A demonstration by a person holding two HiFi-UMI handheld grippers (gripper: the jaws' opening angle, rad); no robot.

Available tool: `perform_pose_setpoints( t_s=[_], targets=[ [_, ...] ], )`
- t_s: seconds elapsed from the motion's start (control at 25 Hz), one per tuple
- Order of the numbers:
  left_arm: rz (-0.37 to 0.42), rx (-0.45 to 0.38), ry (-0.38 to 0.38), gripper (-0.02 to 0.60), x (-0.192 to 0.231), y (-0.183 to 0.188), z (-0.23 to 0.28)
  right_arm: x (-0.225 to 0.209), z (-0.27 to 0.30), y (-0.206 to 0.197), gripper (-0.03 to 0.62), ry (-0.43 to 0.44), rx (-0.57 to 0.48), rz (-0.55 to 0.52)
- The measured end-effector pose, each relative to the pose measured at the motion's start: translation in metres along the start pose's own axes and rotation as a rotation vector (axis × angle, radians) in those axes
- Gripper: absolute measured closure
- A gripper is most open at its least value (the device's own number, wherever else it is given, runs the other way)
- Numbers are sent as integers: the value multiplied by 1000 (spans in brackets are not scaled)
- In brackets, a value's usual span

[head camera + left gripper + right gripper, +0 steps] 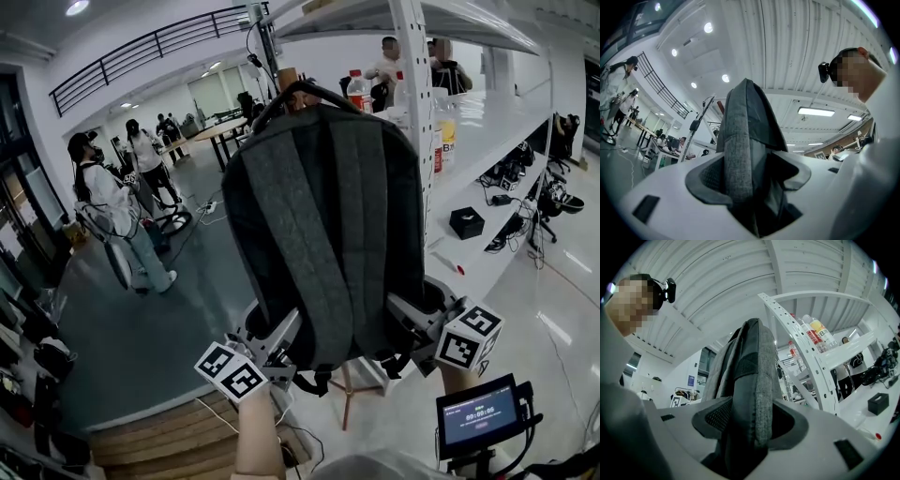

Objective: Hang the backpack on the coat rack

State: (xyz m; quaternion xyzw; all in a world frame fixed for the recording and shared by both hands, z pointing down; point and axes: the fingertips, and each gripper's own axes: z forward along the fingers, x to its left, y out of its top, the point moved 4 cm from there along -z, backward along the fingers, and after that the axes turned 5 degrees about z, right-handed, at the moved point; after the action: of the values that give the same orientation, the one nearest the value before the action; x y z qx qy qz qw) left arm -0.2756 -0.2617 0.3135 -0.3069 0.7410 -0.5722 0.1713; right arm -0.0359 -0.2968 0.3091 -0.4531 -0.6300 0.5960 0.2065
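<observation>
Two grippers carry a dark grey backpack point(323, 216) between them, lifted in front of a white shelving unit point(412, 112) with its padded back panel and both shoulder straps facing the head camera. The left gripper point(281, 339) has the bag's lower left corner and the right gripper point(412, 319) its lower right corner, each with a marker cube jutting outward beneath. In the left gripper view the jaws are pressed in on a fold of grey fabric and a darker layer beside it, with the bag rising straight up from between them. The right gripper view shows the same: its jaws are closed tight on a thick edge of the pack, and no gap shows on either side of the cloth. The black carry loop point(298, 89) arches at the top of the bag, and a brown wooden post tip point(287, 77) shows just behind it; this may be the coat rack, but the loop cannot be seen well enough to say whether it sits over the post or only in front of it. Thin wooden legs point(349, 398) show on the floor below the bag's bottom edge. Bottles point(356, 89) stand on the shelf just right of the loop, and a small black box point(466, 222) sits on a lower shelf. Several people point(112, 216) stand well off to the left on the grey floor. A small screen point(478, 412) is lit at lower right.
</observation>
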Motion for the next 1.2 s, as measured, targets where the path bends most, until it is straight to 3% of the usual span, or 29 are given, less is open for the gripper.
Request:
perform_pose_setpoints(
  t_s=[0.2,0.4,0.6,0.72,0.92,1.2],
  targets=[
    [-81,24,6,287,3,0,0,3,1,7,361,2,56,17],
    [-182,80,40,287,18,-23,4,-10,6,-10,361,-28,134,36],
    [-60,80,80,287,22,-43,6,-29,12,-36,361,-93,161,-4],
    [13,67,81,287,23,-51,6,-40,13,-50,361,-98,123,-32],
    [-11,26,114,276,29,-59,5,-52,15,-54,361,-92,33,-56],
    [53,-37,169,259,27,-71,0,-63,10,-65,359,-103,-63,-90]
  ],
)
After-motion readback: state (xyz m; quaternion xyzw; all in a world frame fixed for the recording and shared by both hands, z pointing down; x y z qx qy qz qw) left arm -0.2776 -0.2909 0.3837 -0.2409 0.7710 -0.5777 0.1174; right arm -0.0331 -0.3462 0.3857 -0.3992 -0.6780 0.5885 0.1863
